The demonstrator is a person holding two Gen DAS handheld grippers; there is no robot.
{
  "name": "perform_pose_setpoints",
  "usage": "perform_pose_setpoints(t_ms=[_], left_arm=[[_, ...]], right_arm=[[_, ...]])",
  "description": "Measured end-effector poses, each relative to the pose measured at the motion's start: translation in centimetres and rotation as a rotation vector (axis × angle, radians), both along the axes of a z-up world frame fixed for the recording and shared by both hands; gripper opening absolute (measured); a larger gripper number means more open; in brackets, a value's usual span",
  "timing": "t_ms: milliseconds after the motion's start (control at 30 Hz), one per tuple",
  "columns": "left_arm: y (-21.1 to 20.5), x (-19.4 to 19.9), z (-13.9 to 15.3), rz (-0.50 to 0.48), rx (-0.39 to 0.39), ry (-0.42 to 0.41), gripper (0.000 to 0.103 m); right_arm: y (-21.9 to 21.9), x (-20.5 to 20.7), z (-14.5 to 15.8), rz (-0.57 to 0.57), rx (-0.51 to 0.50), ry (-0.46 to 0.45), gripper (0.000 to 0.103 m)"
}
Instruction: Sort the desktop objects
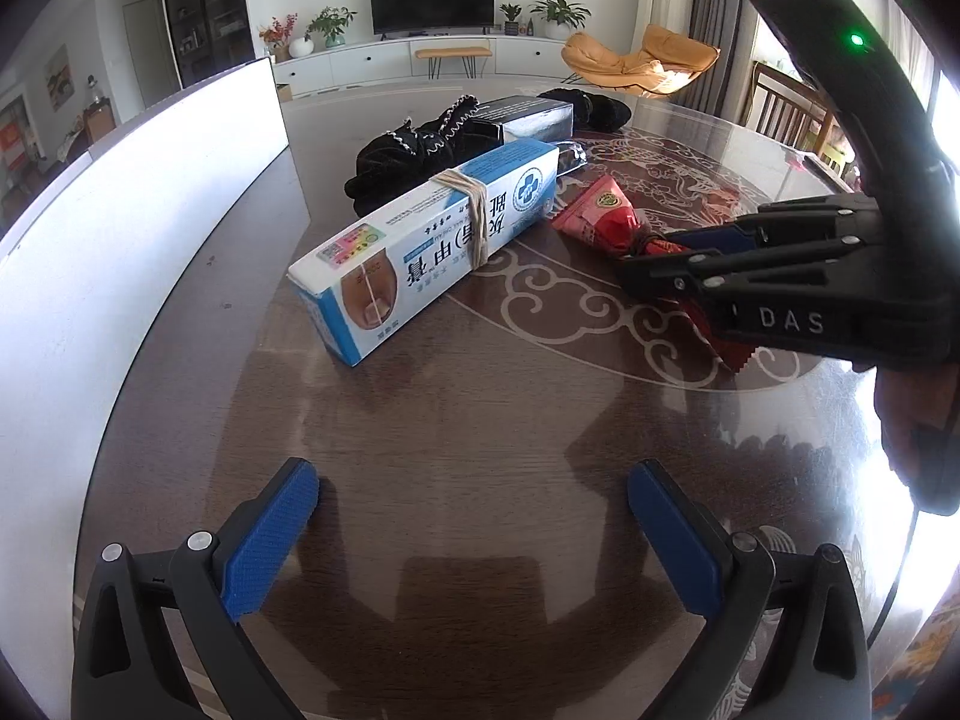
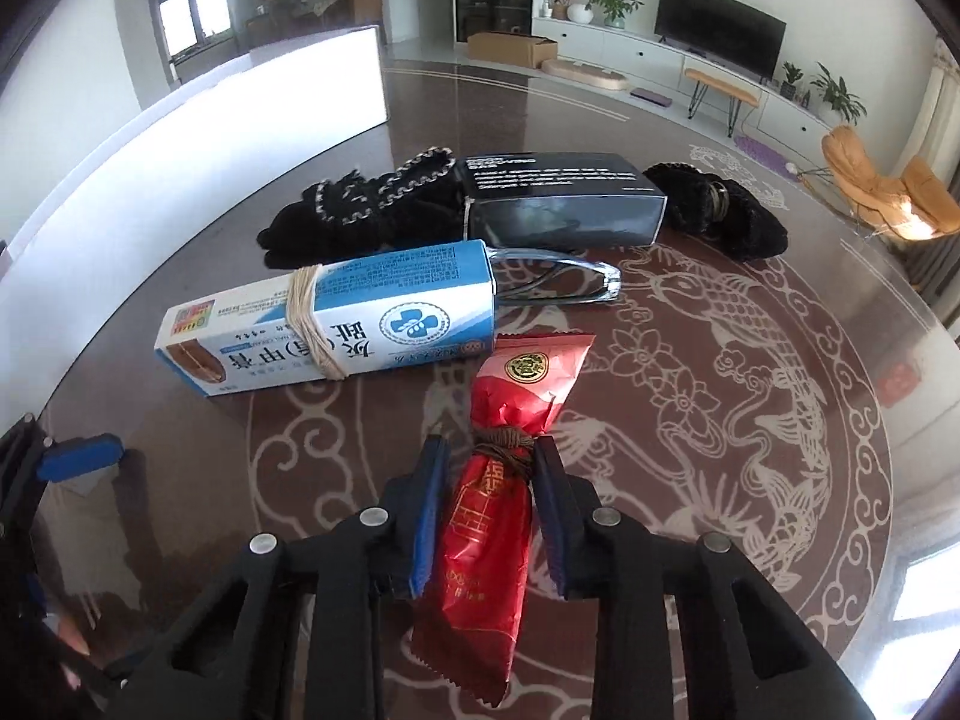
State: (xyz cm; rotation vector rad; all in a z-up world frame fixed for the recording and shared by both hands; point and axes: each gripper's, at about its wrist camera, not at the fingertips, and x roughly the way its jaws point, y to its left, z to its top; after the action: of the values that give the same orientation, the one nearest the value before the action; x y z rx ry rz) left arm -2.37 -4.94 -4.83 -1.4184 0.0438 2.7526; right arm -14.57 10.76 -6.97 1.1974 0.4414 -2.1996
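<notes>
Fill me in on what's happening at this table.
A person is sorting odds and ends on a glossy table with two hand-held grippers. The right gripper is shut on a red snack packet, near the string tied round its middle. The left gripper hangs open over bare tabletop, holding nothing. A blue and white box, a black box, black gloves and glasses lie untouched behind.

You see a red snack packet (image 2: 504, 480) tied at the waist, low in the frame centre. Above it lies a blue-white box (image 2: 336, 318) with rubber band, then a black box (image 2: 564, 198) among black fabric items (image 2: 354, 210).
</notes>
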Motion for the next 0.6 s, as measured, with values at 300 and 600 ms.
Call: perform_pose_setpoints(t_ms=[300, 600], left_arm=[[0.0, 0.0, 0.0, 0.000, 0.000, 0.000, 0.103], [-2.2, 0.5, 0.5, 0.120, 0.032, 0.019, 0.103]], right_arm=[[5.5, 7.0, -0.1, -0.114, -0.014, 0.079, 0.029], [6.3, 7.2, -0.4, -0.137, -0.049, 0.077, 0.073]])
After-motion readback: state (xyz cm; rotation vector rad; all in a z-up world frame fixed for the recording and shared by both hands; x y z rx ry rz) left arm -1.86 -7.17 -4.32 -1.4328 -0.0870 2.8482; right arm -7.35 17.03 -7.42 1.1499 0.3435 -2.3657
